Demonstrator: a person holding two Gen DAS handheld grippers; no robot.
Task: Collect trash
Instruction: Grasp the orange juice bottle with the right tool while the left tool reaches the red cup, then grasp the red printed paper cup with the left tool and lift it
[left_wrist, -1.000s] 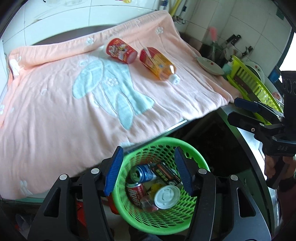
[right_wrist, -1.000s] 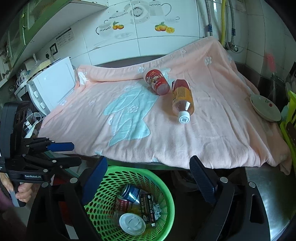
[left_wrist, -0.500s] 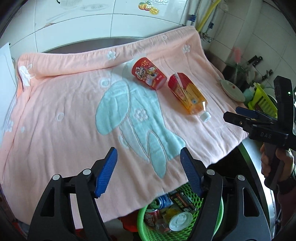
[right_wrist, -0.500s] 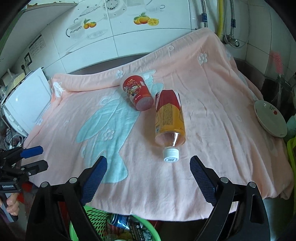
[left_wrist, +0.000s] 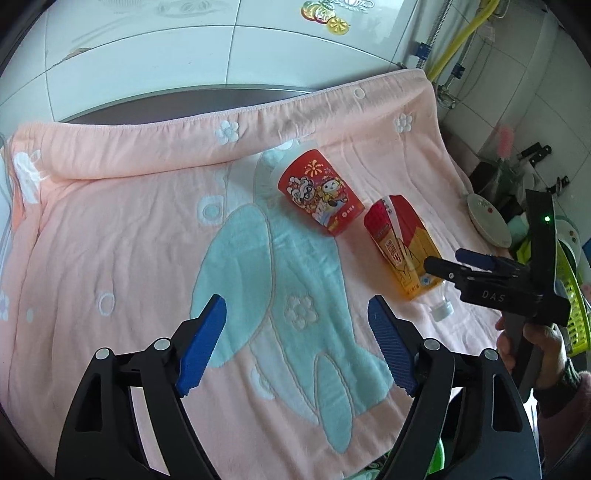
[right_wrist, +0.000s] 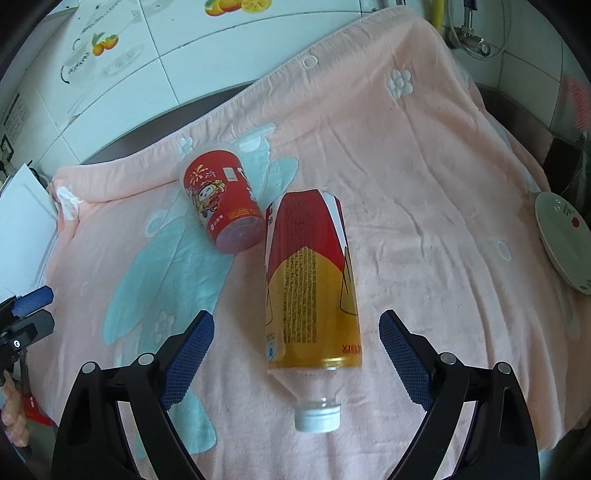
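Note:
A red printed cup (left_wrist: 320, 195) (right_wrist: 221, 201) lies on its side on the pink towel (left_wrist: 122, 236) (right_wrist: 424, 177). Beside it lies a plastic bottle (left_wrist: 402, 248) (right_wrist: 312, 291) with a red and yellow label, its white cap (right_wrist: 317, 416) toward me. My left gripper (left_wrist: 297, 345) hovers over the towel's blue pattern, short of the cup, jaws opening with nothing between them. My right gripper (right_wrist: 295, 360) stands open astride the bottle's lower half, pads clear of it. From the left wrist view the right gripper (left_wrist: 441, 261) appears over the bottle's neck.
A white plate (right_wrist: 563, 240) (left_wrist: 487, 221) rests off the towel's right edge, and a green dish rack (left_wrist: 570, 291) stands further right. A tiled wall (left_wrist: 221, 48) backs the counter. A green basket's rim (left_wrist: 437, 456) peeks below the towel's front edge. A white appliance (right_wrist: 20, 218) stands at left.
Both grippers moved from above the green basket forward over the towel. The left jaws widened. The bottle now lies between the right gripper's fingers; the basket has nearly left both views.

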